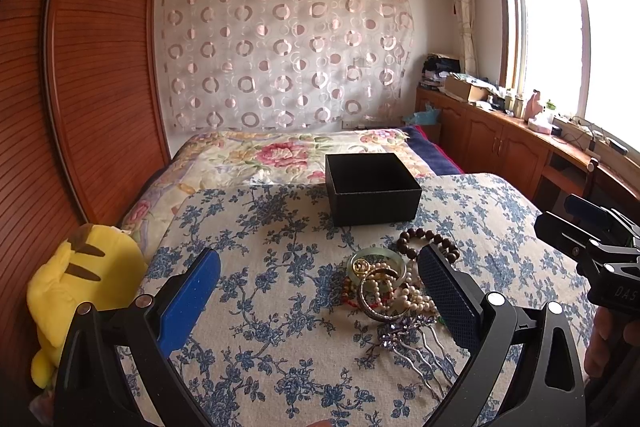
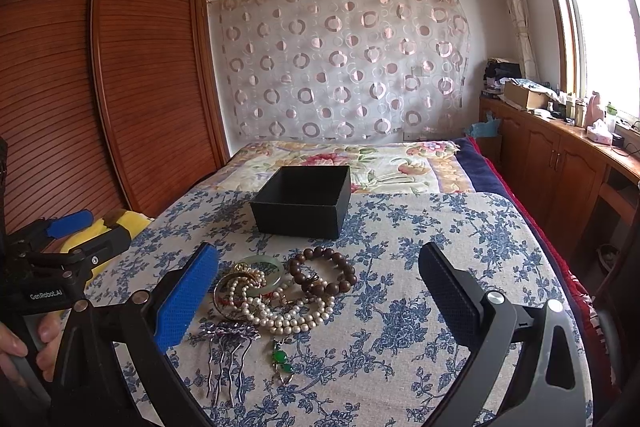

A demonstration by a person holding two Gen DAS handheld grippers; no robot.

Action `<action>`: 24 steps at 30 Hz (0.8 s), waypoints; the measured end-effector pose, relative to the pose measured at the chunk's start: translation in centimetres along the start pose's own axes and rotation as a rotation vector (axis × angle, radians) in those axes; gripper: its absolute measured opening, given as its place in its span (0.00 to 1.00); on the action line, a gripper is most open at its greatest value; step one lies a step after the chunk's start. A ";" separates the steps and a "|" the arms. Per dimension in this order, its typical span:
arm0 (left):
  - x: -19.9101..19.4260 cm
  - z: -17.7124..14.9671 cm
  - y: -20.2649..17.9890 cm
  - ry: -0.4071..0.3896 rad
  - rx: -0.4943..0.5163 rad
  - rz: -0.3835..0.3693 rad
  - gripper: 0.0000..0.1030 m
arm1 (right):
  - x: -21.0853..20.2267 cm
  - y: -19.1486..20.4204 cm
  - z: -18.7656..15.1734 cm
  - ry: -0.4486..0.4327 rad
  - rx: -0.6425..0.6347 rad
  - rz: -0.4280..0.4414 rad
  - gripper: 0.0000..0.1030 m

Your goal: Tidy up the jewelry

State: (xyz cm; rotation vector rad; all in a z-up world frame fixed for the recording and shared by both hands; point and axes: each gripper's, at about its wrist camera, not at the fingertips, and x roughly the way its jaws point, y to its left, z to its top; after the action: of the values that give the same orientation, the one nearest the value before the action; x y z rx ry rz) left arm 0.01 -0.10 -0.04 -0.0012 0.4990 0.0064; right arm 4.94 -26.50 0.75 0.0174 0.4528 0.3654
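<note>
**Jewelry heaped on cloth, box open, both grippers spread**

Blue-flowered cloth (image 2: pixel 440 227) covers a flat surface at the foot of a bed (image 2: pixel 360 159). Black box (image 2: pixel 304 203), no lid on it, stands at the far edge of the cloth. Nothing visible inside from either view; the floor of the box is not fully shown.

Jewelry pile (image 2: pixel 280 291) lies on the cloth, near side of the box and apart from it. In the pile:
- brown bead bracelet (image 2: pixel 324 271), farthest back, nearest the box
- pale green bangle (image 2: pixel 264 273) left of it, partly under other pieces
- pearl strand (image 2: pixel 288 315) looped across the middle
- purple hair comb (image 2: pixel 228 343) at the front left, prongs pointing toward the camera
- green pendant (image 2: pixel 282 359) at the front, just right of the comb

Left gripper (image 1: pixel 320 291): fingers spread wide, holding nothing. Pile sits between them, close to the right pad (image 1: pixel 444 291), which hides part of it.

Right gripper (image 2: pixel 320 291): fingers spread wide, empty. Pile sits between them, toward the left pad (image 2: pixel 188 291).

Each gripper appears at the edge of the other's view, with a hand (image 2: pixel 24 343) on the left one's grip. Yellow plush toy (image 1: pixel 80 283) lies off the cloth's left edge.
</note>
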 end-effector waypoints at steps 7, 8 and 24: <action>0.0 0.0 0.0 0.000 0.000 0.001 0.93 | 0.0 0.0 0.0 -0.001 0.001 0.000 0.98; 0.0 0.0 0.0 0.000 0.001 0.001 0.93 | 0.0 0.0 0.0 0.000 0.001 0.000 0.98; -0.1 0.0 -0.1 -0.005 0.002 0.001 0.93 | -0.2 -0.4 0.0 0.000 0.003 0.001 0.98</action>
State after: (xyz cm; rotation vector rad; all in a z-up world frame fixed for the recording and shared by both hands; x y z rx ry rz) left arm -0.07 -0.16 -0.01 0.0007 0.4943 0.0065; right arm 4.88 -26.91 0.80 0.0206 0.4529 0.3662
